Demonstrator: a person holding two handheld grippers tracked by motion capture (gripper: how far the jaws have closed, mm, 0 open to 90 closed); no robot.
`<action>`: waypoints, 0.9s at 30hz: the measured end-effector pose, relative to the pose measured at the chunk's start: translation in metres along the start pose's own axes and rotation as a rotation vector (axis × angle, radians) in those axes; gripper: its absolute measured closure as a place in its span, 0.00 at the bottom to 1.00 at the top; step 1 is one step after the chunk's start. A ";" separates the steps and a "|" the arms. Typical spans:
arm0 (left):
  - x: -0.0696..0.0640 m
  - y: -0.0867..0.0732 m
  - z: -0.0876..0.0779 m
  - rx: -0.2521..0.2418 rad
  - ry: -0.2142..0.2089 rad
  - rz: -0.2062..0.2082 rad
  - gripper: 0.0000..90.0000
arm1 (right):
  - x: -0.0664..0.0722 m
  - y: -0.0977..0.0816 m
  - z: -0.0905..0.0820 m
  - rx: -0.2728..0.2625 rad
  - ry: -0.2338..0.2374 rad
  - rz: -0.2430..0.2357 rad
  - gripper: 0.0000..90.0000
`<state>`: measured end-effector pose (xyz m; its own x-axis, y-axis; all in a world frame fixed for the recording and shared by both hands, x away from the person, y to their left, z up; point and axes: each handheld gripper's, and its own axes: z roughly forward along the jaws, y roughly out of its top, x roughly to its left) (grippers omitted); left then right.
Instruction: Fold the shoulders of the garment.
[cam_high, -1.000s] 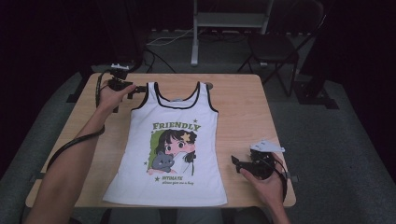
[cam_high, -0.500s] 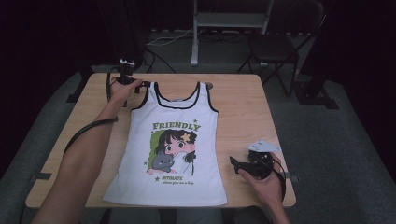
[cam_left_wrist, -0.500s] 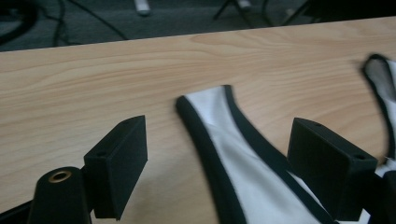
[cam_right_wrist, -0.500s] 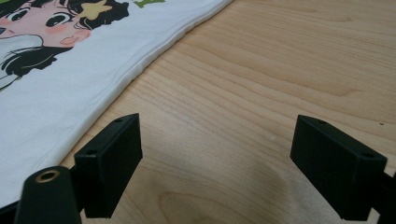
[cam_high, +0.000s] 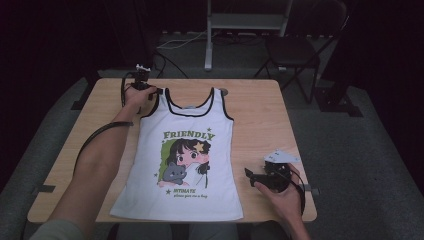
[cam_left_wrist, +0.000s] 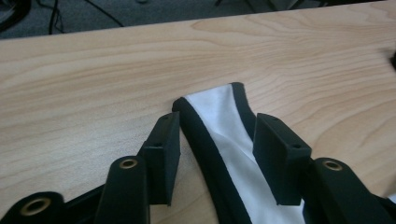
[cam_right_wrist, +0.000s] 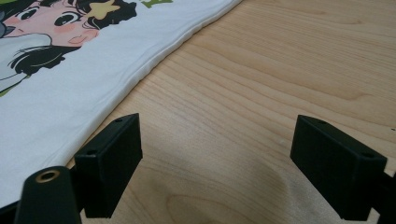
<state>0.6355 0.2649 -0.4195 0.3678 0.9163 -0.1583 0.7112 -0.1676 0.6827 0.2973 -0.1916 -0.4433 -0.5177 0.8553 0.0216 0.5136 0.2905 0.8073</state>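
Left gripper (cam_high: 151, 93) at the far-left shoulder strap (cam_left_wrist: 219, 135) of the tank top (cam_high: 185, 150). Its fingers (cam_left_wrist: 163, 154) have just been closing, half-narrowed, straddling the strap; pads not yet pressing. Tank top lies flat, print up, mid-surface (cam_high: 260, 115). To grip well, I judge: keep the fingertips low on the wood, catch both fabric layers behind the black trim, then close fully. Right gripper (cam_high: 257, 176), off the tank top's near-right hem, fingers (cam_right_wrist: 112, 154) wide, empty, resting over bare wood.
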 end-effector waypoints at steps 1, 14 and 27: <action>-0.001 0.000 0.001 -0.002 0.004 -0.001 0.60 | 0.000 0.000 0.000 -0.003 0.004 -0.004 0.18; -0.004 -0.007 0.011 -0.038 0.018 0.055 0.89 | 0.002 0.000 0.001 0.005 0.018 -0.011 0.18; -0.005 -0.016 0.008 -0.067 -0.026 -0.059 0.93 | 0.003 0.000 0.001 0.009 0.028 -0.024 0.18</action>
<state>0.6269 0.2601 -0.4350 0.3422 0.9140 -0.2178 0.6910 -0.0878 0.7175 0.2966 -0.1886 -0.4435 -0.5488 0.8357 0.0192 0.5067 0.3143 0.8028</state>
